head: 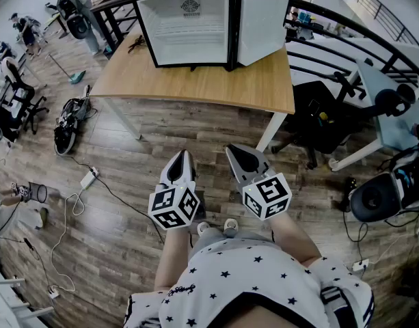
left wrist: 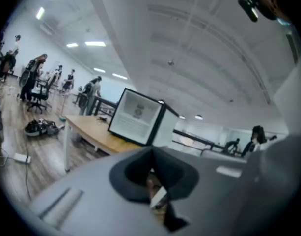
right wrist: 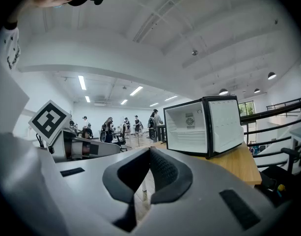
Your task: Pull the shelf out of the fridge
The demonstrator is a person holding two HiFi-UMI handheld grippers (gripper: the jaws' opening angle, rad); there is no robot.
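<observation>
Open run ahead of your jaws
Wood-plank floor [head: 195, 132], then light wooden tabletop [head: 209, 86]; the open white fridge door [head: 264, 22] stands ahead-right.

This is a large open-plan lab or office workspace. A white power adapter [head: 88, 178] with its lead lies on the pale wood-plank floor [head: 127, 142], and black wheeled office chairs [head: 318, 125] stand about. People [right wrist: 153, 123] gather at desks far back under long ceiling strip lights [right wrist: 82, 82]. A small black fridge with a white inside [head: 188, 39] sits on a light wooden counter with white legs [head: 216, 87], near a black metal railing [head: 346, 26].
</observation>
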